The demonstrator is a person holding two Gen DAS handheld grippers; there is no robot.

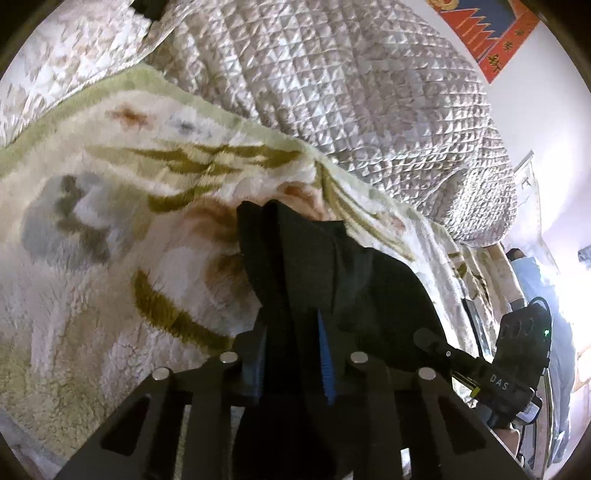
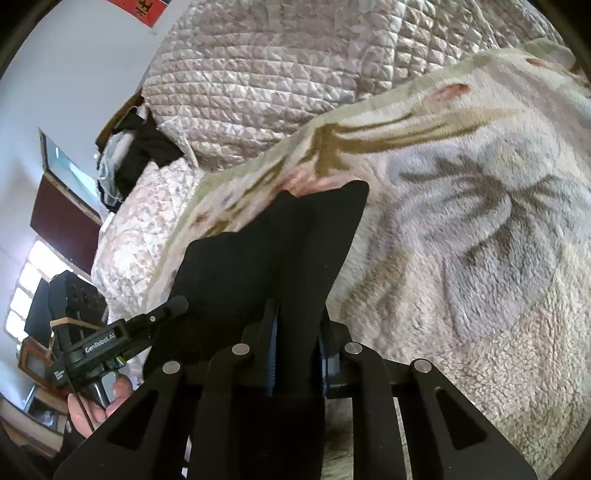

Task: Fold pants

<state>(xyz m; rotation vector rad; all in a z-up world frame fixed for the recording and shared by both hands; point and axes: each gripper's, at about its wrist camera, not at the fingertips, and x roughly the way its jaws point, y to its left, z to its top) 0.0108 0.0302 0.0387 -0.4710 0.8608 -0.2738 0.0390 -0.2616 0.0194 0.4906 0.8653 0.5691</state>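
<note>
fleece blanket [image 1: 92, 229] | both grippers clamp black pants [image 1: 314, 266] | fingertips hidden

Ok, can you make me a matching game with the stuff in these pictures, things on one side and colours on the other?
Things:
1. pants
2. quilt
3. blanket
4. poster

Colours:
A. red and orange
B. cream with olive leaves
C. black
D. shiny silver-beige

Pairs: 1-C, 2-D, 3-B, 4-A

Both the left gripper and the right gripper pinch the pants.
</note>
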